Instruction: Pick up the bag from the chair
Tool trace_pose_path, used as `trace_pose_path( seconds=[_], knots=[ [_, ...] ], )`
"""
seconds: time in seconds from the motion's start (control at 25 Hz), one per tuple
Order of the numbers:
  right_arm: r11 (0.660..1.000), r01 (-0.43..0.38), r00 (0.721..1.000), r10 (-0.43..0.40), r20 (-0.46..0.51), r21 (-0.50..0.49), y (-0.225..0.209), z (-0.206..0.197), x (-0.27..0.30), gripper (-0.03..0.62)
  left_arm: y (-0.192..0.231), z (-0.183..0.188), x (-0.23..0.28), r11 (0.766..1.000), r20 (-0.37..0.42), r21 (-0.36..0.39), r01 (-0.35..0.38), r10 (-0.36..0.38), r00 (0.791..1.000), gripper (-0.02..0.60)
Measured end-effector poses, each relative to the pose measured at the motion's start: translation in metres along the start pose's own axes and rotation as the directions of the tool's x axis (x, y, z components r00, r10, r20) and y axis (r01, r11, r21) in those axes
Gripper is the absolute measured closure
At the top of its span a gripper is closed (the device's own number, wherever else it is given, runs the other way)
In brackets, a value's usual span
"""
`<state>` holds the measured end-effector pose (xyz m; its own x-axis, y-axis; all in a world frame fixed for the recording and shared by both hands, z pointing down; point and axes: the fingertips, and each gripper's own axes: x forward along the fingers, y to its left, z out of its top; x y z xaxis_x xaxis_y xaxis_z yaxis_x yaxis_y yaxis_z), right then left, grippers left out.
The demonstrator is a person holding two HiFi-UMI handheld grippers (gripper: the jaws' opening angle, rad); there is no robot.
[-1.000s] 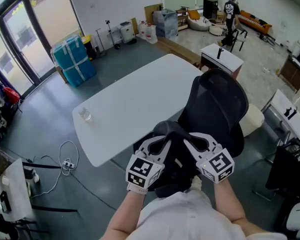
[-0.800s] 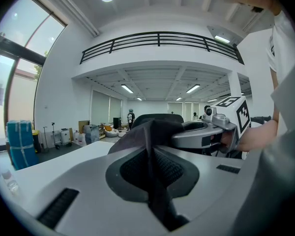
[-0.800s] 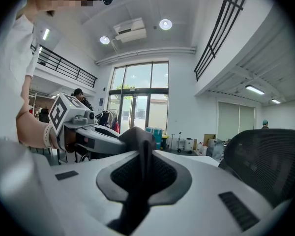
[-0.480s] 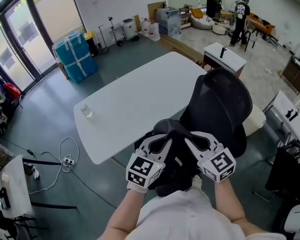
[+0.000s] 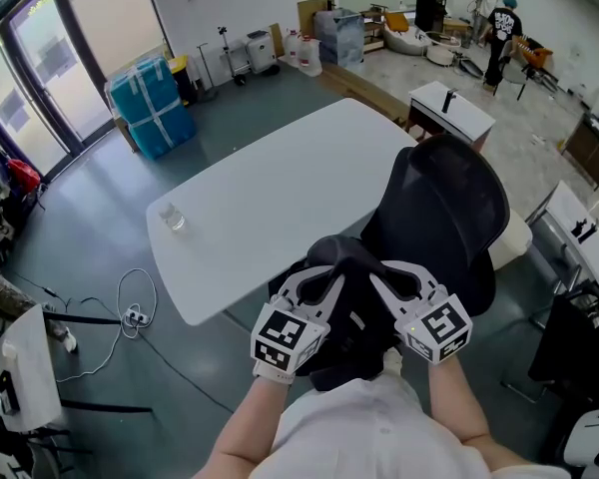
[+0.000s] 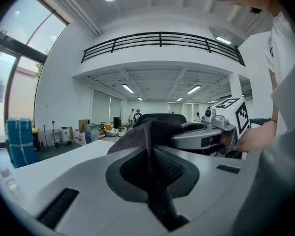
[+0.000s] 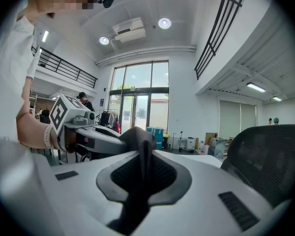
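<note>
Black bag point(image 5: 345, 263) — pinched fold uppermost, body hanging below.

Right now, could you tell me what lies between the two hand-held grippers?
The black bag: in the head view its fabric bridges the left hand-held gripper and right hand-held gripper.

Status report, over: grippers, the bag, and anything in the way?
Left gripper and right gripper both shut on black fabric bag. Bag bunched between them, near side of black mesh office chair; seat hidden. Nothing seen in the way.
</note>
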<state>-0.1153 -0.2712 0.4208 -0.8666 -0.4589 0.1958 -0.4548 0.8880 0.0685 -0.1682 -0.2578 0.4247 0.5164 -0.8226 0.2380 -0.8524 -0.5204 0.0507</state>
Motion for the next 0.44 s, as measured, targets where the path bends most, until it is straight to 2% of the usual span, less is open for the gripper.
trace_pose_path(
  seconds=[0.44],
  knots=[
    [1.000,0.000,1.000,0.000,0.001,0.002,-0.0030,-0.0031,0.0019,0.545,0.0016,-0.0007,0.0043,1.000,0.004,-0.004,0.006,-0.006,1.000,0.538]
  ],
)
